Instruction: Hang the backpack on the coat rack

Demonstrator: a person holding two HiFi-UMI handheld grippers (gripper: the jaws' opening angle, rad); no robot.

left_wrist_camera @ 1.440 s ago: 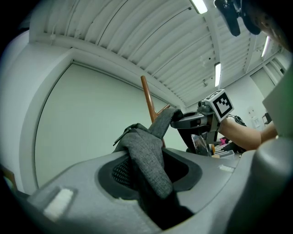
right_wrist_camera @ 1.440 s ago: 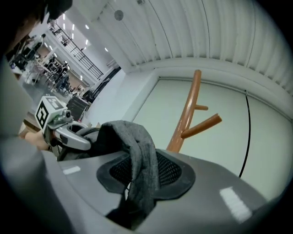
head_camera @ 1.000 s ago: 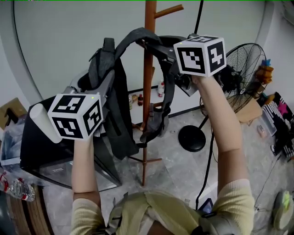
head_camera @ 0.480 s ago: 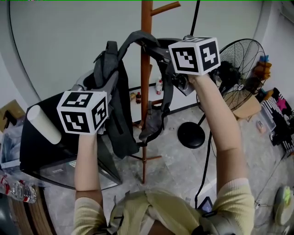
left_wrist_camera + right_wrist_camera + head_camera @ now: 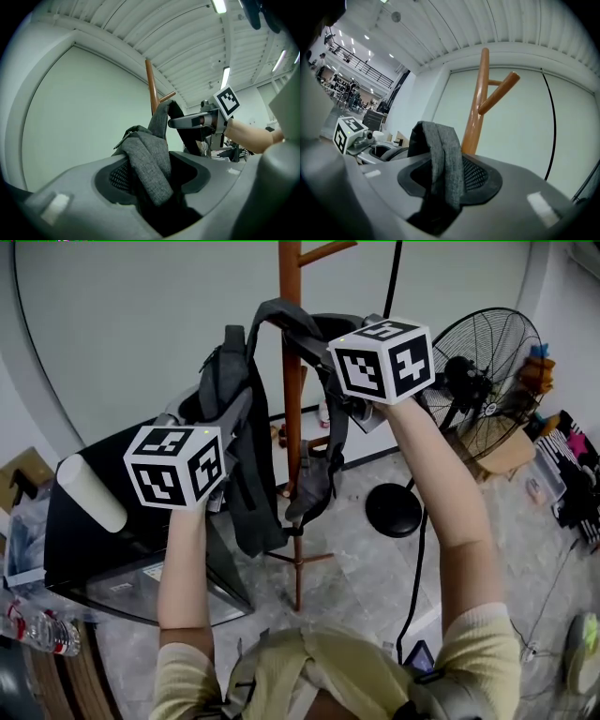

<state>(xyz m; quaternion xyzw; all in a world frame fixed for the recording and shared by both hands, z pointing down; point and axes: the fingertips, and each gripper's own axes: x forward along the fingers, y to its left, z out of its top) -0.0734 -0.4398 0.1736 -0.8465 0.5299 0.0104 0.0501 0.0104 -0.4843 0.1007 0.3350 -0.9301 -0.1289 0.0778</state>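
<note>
both easing apart | left claw (image 5: 154, 177), right claw (image 5: 447, 180) | backpack (image 5: 242, 474) fabric between each | coat rack (image 5: 292, 399) alongside

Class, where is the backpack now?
Head view, centre-left: the backpack hangs beside the coat rack pole, its straps between the opening jaws of the left gripper and right gripper.

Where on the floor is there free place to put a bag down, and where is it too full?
Bare floor lies between the foot of the coat rack and the fan base, and right of the black cable. Crowded: the black box and bottle at left, the clutter at the right edge.
</note>
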